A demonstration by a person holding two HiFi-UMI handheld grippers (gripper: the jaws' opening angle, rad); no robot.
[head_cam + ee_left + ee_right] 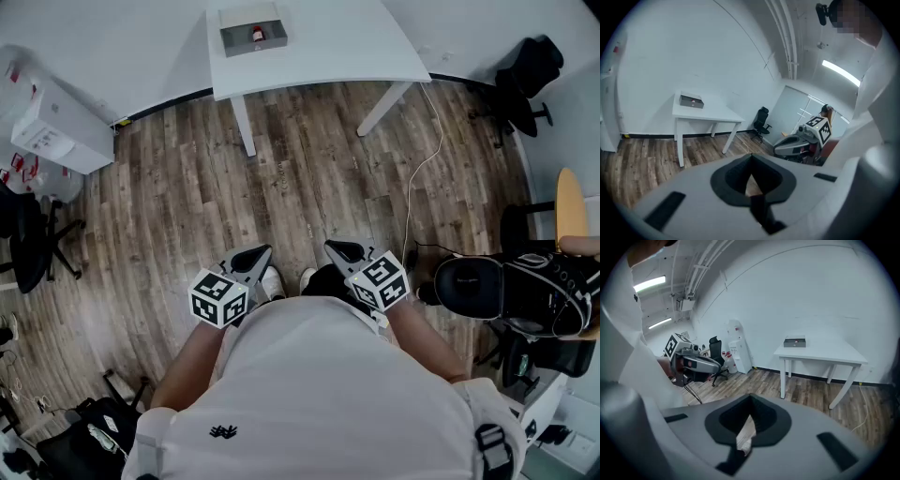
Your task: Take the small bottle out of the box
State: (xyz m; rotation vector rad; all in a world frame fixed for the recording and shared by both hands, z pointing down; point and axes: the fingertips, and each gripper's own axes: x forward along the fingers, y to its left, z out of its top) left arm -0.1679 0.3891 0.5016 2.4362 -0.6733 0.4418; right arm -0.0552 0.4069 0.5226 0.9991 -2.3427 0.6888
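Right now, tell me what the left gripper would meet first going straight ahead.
Ahead of the left gripper lies only wood floor, then probably the white table, perhaps its front legs; depth is unclear.

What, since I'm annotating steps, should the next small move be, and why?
Probably step toward the white table, raising both grippers. The box with the small bottle sits on it, well beyond the left gripper and right gripper, both shut, empty and held near the person's waist.
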